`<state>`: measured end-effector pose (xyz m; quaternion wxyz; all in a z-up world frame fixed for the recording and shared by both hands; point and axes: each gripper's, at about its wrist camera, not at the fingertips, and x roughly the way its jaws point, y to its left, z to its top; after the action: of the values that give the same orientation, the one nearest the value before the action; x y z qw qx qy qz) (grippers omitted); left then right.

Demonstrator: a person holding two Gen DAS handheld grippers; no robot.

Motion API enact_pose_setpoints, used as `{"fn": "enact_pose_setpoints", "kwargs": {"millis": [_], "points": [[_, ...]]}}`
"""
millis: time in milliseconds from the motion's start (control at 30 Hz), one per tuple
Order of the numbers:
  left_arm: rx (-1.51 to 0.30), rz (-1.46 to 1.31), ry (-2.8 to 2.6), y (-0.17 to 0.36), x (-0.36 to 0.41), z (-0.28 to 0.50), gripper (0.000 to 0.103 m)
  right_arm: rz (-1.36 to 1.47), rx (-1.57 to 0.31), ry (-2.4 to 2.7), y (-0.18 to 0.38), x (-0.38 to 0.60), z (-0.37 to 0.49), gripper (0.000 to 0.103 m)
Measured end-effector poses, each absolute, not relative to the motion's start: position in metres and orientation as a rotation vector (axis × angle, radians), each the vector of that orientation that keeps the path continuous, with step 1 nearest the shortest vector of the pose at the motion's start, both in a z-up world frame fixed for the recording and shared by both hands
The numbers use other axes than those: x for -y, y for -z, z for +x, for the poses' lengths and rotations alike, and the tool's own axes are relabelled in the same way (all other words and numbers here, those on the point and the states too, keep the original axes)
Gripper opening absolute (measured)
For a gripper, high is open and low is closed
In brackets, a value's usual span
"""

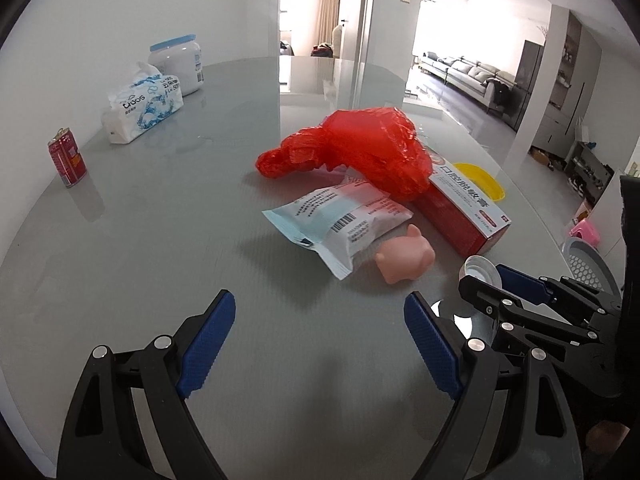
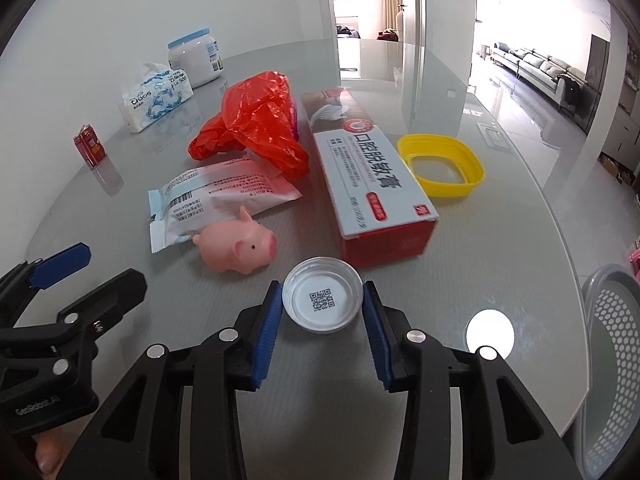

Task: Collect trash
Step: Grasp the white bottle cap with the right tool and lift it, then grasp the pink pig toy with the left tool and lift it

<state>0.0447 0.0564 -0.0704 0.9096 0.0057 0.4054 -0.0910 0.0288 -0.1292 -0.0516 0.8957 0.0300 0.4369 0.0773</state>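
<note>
On a grey glass table [image 2: 500,240], the right gripper [image 2: 323,312] pinches a white bottle cap [image 2: 322,300] at the near edge, just near of a pink toy pig [image 2: 240,248] and a toothpaste box [image 2: 372,176], while the left gripper [image 1: 320,336] hovers spread wide, holding nothing.

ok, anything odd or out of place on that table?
The pink pig toy sits among the trash, beside the white wrapper, though it looks like no trash. The red can has a crushed top. No spills visible.
</note>
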Motion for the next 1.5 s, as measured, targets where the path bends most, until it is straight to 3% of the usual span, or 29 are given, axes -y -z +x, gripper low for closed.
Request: {"fn": "enact_pose_setpoints", "kwargs": {"millis": [567, 733, 967, 1500], "points": [[-0.920, -0.003, 0.194, 0.091, 0.008, 0.076, 0.084, 0.248, -0.880, -0.059, 0.045, 0.227, -0.032, 0.039], [-0.922, 0.026, 0.164, 0.093, 0.019, 0.085, 0.076, 0.278, -0.875, -0.053, 0.048, 0.240, -0.036, 0.039], [-0.926, 0.053, 0.140, 0.095, 0.025, 0.092, 0.050, 0.302, -0.876, -0.060, 0.051, 0.246, -0.037, 0.039], [-0.876, 0.107, 0.225, 0.075, 0.026, 0.043, 0.049, 0.329, -0.845, -0.061, 0.047, 0.254, -0.049, 0.039]]}}
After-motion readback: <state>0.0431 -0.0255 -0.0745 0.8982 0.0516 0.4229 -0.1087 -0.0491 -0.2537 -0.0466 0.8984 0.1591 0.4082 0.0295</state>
